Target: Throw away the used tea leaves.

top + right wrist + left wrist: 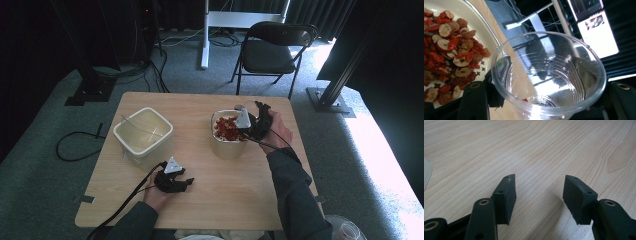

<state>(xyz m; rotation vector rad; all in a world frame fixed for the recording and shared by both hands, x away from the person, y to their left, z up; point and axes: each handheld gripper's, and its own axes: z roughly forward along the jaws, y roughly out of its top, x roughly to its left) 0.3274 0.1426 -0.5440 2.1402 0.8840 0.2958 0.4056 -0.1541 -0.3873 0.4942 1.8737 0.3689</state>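
Note:
My right gripper (pixel 251 124) hangs over the right rim of a cream bowl (pixel 227 146) heaped with red and brown dried fruit (pixel 226 127). Its jaws are shut on a clear plastic cup (pixel 549 75), one on either side of the cup's wall. The cup is tilted and almost empty, with a red scrap at its bottom. Beside the cup lie the fruit slices (pixel 449 50) in the bowl (pixel 471 13). My left gripper (pixel 188 181) rests low on the wooden table (pixel 225 195) near the front edge. It (pixel 539 195) is open, with bare wood between its pads.
An empty cream square bowl (pixel 124 134) stands at the table's left. Behind the table are a black folding chair (pixel 272 50), a white desk leg (pixel 204 40) and cables (pixel 75 145) on the carpet. A clear plastic object (pixel 345 230) sits at the bottom right.

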